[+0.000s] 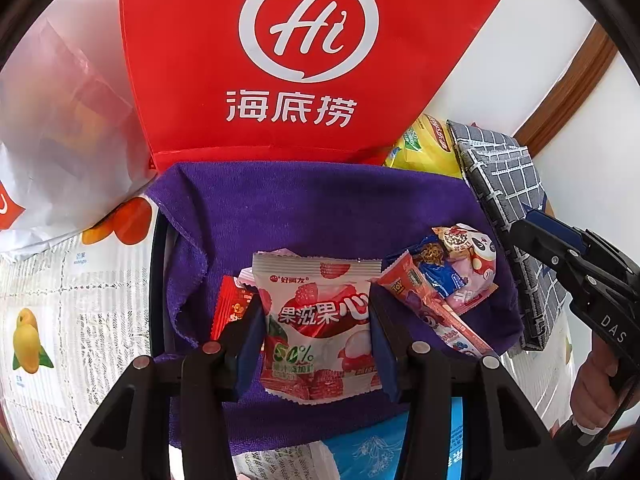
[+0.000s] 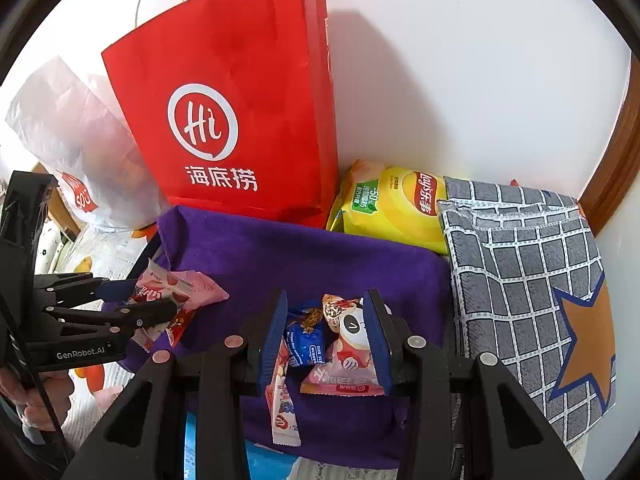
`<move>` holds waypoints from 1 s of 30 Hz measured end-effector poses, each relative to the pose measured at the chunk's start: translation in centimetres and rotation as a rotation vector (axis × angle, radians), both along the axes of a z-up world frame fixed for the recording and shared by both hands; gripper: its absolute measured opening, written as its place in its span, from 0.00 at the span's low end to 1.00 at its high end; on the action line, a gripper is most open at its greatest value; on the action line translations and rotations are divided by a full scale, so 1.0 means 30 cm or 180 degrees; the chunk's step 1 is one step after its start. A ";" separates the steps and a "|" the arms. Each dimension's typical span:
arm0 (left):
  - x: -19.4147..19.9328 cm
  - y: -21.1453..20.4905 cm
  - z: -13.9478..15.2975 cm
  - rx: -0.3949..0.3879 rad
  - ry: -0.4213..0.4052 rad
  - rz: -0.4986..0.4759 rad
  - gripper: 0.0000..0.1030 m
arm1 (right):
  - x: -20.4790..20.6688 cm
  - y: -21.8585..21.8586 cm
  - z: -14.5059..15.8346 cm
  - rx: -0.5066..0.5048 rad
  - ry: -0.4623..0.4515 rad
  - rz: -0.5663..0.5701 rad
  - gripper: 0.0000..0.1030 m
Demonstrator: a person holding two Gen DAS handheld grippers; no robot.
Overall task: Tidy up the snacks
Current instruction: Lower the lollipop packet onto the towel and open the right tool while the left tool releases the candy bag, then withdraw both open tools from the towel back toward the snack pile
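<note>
Grip confirmed in the left wrist view: the left gripper (image 1: 318, 334) at lower centre has its blue pads pressed on both side edges of a pink-and-white fruit gummy packet (image 1: 318, 320), holding it flat, label up, apparently so it can be carried off whole. Beneath lies a purple towel (image 1: 320, 208), seemingly the sorting mat. A cluster of small sweets (image 1: 452, 276) rests right of centre. The right gripper (image 1: 576, 264) enters from the right edge.

Right wrist view: the right gripper (image 2: 326, 336) at lower centre straddles a panda-printed candy pack (image 2: 352, 344) and a blue wrapper (image 2: 306, 344); whether the pads press or merely flank them cannot be told. A red paper bag (image 2: 240, 120) stands against the white wall at upper left, a yellow crisp bag (image 2: 396, 204) beside it, and a grey checked fabric pouch (image 2: 520, 264) on the right, a likely destination.
</note>
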State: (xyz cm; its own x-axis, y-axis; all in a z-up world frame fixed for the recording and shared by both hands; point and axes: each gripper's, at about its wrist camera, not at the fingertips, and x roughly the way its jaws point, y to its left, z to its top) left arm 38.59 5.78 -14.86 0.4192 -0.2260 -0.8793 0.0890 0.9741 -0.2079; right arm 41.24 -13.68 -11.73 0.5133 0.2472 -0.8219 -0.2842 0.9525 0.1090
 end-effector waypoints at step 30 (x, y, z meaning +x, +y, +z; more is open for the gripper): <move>-0.089 -0.003 0.193 -0.0047 -0.0395 0.0002 0.64 | -0.134 -0.036 0.101 0.0304 -0.0234 -0.0350 0.41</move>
State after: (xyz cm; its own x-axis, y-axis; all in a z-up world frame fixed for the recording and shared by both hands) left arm 35.91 5.69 -9.06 0.5248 -0.2382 -0.8172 0.1143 0.9711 -0.2097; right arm 37.23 -14.77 -8.72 0.5995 0.2615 -0.7565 -0.1893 0.9646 0.1834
